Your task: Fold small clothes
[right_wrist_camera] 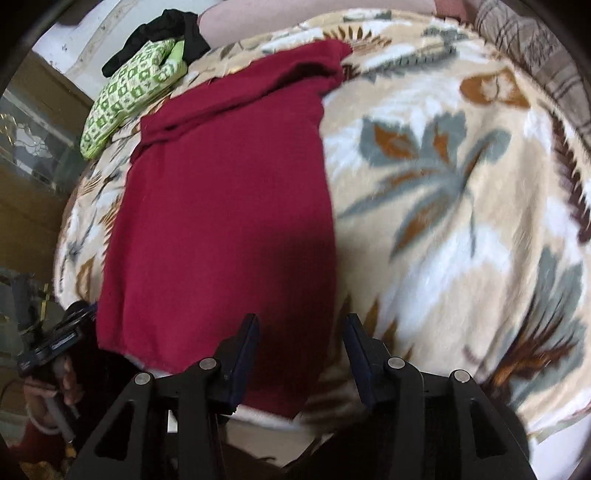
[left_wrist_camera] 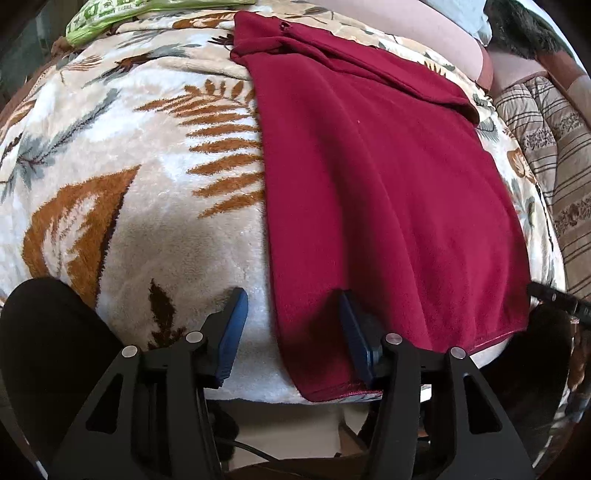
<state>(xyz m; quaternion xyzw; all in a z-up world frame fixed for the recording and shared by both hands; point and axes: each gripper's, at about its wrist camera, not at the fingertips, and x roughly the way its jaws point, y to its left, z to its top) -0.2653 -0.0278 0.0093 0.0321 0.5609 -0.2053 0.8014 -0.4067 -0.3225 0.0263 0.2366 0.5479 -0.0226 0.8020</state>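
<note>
Work surface: a plush cream blanket printed with rust-orange and grey-green leaves (left_wrist_camera: 147,155), spread over a bed and filling most of both wrist views. At its far right edge, a striped brown-and-beige quilt (left_wrist_camera: 554,155) lies beside it.

Task item: a dark red fleece garment (left_wrist_camera: 388,192), folded lengthwise into a long flat panel, lying on the blanket and running from the near edge of the bed toward the far side. Its far end shows a doubled-over flap with a fold line across it. The near hem hangs slightly past the blanket edge. In the right wrist view the same garment (right_wrist_camera: 221,206) sits left of centre.

Beyond the garment's far end: a green-and-white patterned cloth bundle (right_wrist_camera: 129,99), with a crumpled black cloth (right_wrist_camera: 162,33) just behind it, touching.

Left gripper (left_wrist_camera: 291,325): jaws partly open. The right blue-padded finger rests against the garment's near left corner; the left finger sits over bare blanket. The garment's left edge lies between them, but the pads are not pinching it.

Right gripper (right_wrist_camera: 301,354): jaws partly open over the garment's near right corner, the fabric edge between the fingers, no pinch visible. Frame is motion-blurred.

A hand (right_wrist_camera: 48,387) holding the other gripper's handle shows at lower left of the right wrist view.
</note>
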